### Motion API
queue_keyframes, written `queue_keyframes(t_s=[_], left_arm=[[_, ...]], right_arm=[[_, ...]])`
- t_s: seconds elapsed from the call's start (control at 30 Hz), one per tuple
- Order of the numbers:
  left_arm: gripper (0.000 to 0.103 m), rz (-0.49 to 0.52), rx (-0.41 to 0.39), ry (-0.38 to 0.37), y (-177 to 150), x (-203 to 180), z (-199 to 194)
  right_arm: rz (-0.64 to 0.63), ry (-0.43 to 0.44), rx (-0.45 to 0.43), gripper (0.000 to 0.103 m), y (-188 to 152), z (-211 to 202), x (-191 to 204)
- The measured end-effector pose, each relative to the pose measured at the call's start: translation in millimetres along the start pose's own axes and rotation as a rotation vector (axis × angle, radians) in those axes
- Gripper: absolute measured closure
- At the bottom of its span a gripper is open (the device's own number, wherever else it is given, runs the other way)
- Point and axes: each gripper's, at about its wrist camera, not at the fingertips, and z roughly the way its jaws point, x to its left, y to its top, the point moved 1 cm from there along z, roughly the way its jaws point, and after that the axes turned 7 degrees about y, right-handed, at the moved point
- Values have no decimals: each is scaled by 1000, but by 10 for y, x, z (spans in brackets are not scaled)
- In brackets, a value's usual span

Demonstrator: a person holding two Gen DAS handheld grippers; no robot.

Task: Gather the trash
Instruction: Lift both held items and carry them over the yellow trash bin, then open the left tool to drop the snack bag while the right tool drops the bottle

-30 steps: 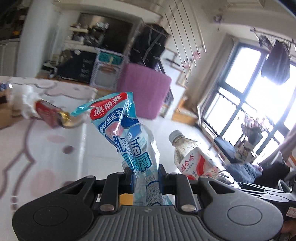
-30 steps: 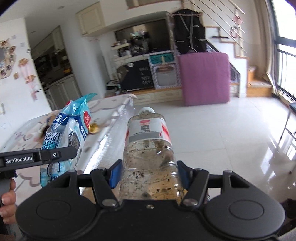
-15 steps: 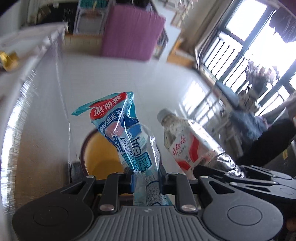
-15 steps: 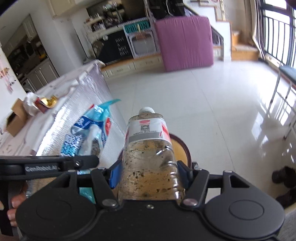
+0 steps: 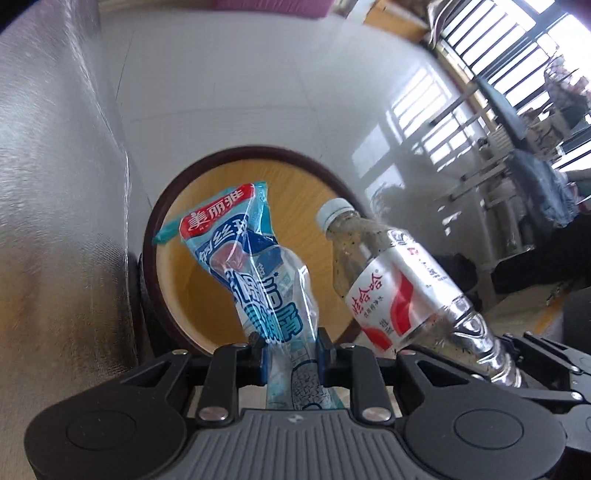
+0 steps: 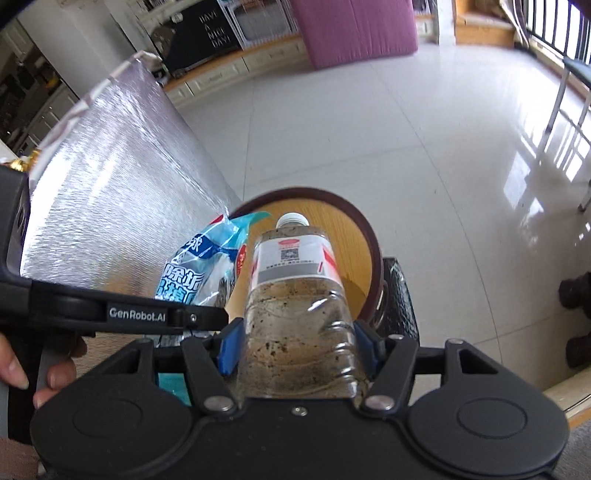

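My left gripper point(image 5: 290, 352) is shut on a blue and white plastic wrapper point(image 5: 255, 266) with a red band near its top, which sticks up ahead of the fingers. My right gripper point(image 6: 298, 341) is shut on a clear plastic bottle point(image 6: 295, 295) with a white cap, a red and white label and dirty residue inside. Both point down over a round bin point(image 5: 207, 206) with a dark rim and a yellow inside. The bottle point(image 5: 391, 284) shows to the right of the wrapper in the left wrist view, and the wrapper point(image 6: 205, 266) to the left of the bottle in the right wrist view.
A silver foil-covered table side point(image 6: 110, 206) rises just left of the bin point(image 6: 351, 236). A person's hand point(image 6: 22, 373) grips the left tool's handle. Glossy white floor tiles point(image 6: 406, 129) spread beyond, with a purple pad point(image 6: 354, 26) leaning at the far wall and dark shoes point(image 6: 576, 295) at the right.
Both grippers have come down from the tabletop and tilted steeply downward, still gripping the wrapper and the bottle. The bin, out of sight a second ago, now lies right under them.
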Motion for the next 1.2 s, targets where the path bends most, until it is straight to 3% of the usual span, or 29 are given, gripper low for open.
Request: queue_keyframes(t_s=[0.27,0.4,0.47,0.5,0.53,0.77,1.0,1.2], left_arm=[[79,-38,75,71,246,196,464],[77,-84,72,46,342,271,535],[66,-98,80,29,378,239,592],[52,-104,82,27,362,185,624],[46,-109,82,32,338,200,619],[40,-102,90,49,231,166,600],[38,-98,81,70,130,147,477],[22,-97,60,96,26,103,376]], right_arm=[[77,-5,92,39,247,514,-153],[119,-14,120,39,366,741,-209],[133,-20,125,39,422,838,-237],[137,-23,125,39,460,880,-254],[142,-21,116,37,487,911,-261],[130,-41,124,28,477,986,-310],[79,-63,154,28,353,939,-328],[53,-48,157,28,295,841,-333]])
